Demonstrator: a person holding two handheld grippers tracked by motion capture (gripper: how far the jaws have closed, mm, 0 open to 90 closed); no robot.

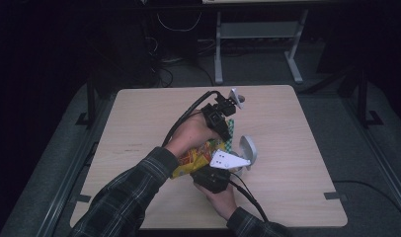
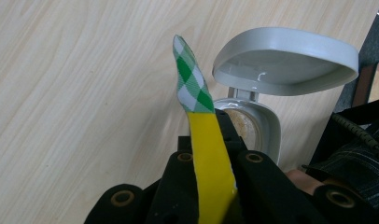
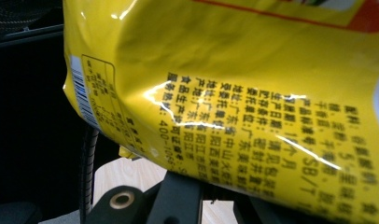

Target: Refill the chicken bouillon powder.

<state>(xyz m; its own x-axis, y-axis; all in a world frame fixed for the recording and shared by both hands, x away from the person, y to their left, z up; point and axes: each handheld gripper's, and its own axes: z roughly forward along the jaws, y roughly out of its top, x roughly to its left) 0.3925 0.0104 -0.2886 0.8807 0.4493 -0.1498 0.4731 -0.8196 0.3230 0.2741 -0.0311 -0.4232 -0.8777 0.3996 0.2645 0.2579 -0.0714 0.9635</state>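
At frame centre in the high view, both grippers clamp one yellow snack bag (image 1: 196, 159) — left gripper (image 1: 223, 126) closed on its green-checked top edge (image 2: 190, 77), right gripper (image 1: 216, 174) closed on its lower end — just beside an open grey flip-lid container (image 1: 248, 150) on the wooden table (image 1: 139, 128).

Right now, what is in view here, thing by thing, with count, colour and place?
snack bag: one, yellow with a green-and-white checked end, held above the table between both grippers.
container: one, grey-white, hinged lid open, on the table just beyond the bag.
table: one, light wood, centre of the high view.
desk frame: one, pale grey, on the floor behind the table.
left gripper: one, black, shut on the bag's checked end.
right gripper: one, black with a grey plate on top, shut on the bag's other end.
sleeves: two, dark plaid, bottom of the high view.
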